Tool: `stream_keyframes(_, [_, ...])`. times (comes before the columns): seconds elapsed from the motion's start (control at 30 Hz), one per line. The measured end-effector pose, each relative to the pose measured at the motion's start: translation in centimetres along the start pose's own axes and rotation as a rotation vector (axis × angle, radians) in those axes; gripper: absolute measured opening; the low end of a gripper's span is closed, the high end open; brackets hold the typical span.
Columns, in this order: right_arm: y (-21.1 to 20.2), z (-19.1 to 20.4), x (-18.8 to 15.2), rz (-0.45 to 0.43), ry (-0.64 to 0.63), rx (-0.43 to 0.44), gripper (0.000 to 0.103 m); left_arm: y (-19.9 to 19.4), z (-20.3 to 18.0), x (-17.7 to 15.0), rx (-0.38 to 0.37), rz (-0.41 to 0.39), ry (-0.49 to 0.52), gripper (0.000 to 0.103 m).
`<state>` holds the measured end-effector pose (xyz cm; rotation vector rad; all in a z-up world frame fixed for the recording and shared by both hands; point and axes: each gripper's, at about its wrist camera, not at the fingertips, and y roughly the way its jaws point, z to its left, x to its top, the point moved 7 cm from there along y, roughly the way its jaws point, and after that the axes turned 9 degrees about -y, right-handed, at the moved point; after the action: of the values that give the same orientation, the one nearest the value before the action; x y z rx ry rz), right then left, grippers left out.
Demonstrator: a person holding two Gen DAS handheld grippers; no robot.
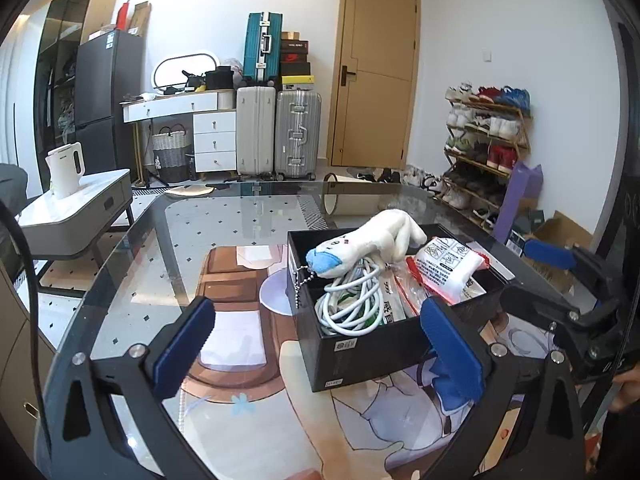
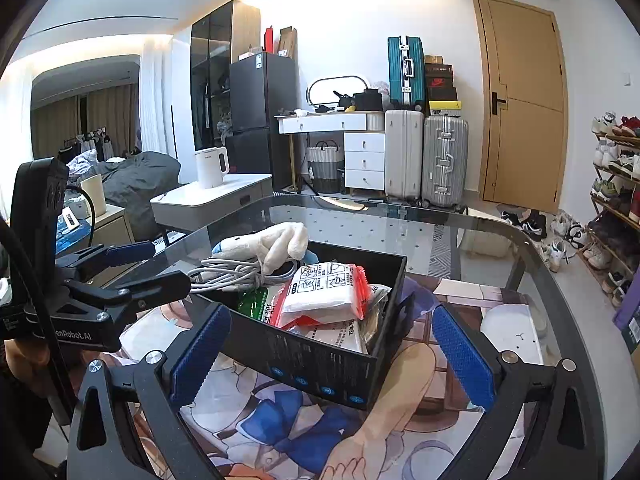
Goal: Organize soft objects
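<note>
On the glass surface [image 1: 192, 232], over an anime-print mat [image 2: 280, 424], sits an open black box [image 1: 372, 344]; it holds all the task items. Left tool [image 1: 316, 344]: fingers spread wide, gripping nothing, the box's near wall just ahead and partly between the blue pads, right pad [image 1: 452, 344] overlapping the box's near-right corner in view, contact unclear. Right tool [image 2: 332, 354]: also spread, empty, box's near corner sitting between its pads, no visible contact. Each tool shows in the other's camera, flanking the box. Contents, large to small: white plush toy [image 1: 376, 240] with a blue tip and small face marks, lying tilted across the far-left part of the box, resting on a coiled white cable [image 1: 352, 300] and poking above the rim. Right of it, a white soft pack [image 2: 328, 292] with red edges and printed pictograms, on top of flatter printed bags [image 2: 344, 336]. Green packet [image 2: 252, 300] wedged by the cable. Bead chain [image 1: 302, 280] hangs from the plush over the box's left wall.
</note>
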<state>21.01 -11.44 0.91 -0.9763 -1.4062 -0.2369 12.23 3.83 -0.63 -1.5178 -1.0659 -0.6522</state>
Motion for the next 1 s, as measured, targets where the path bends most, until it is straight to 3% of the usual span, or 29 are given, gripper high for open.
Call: stream_keyframes(1.0, [-1.7,0.3,0.0,-0.074,-0.019,-0.044,0.102,0.5,-0.2,-0.3,0.022,-0.018,0.034,0.103])
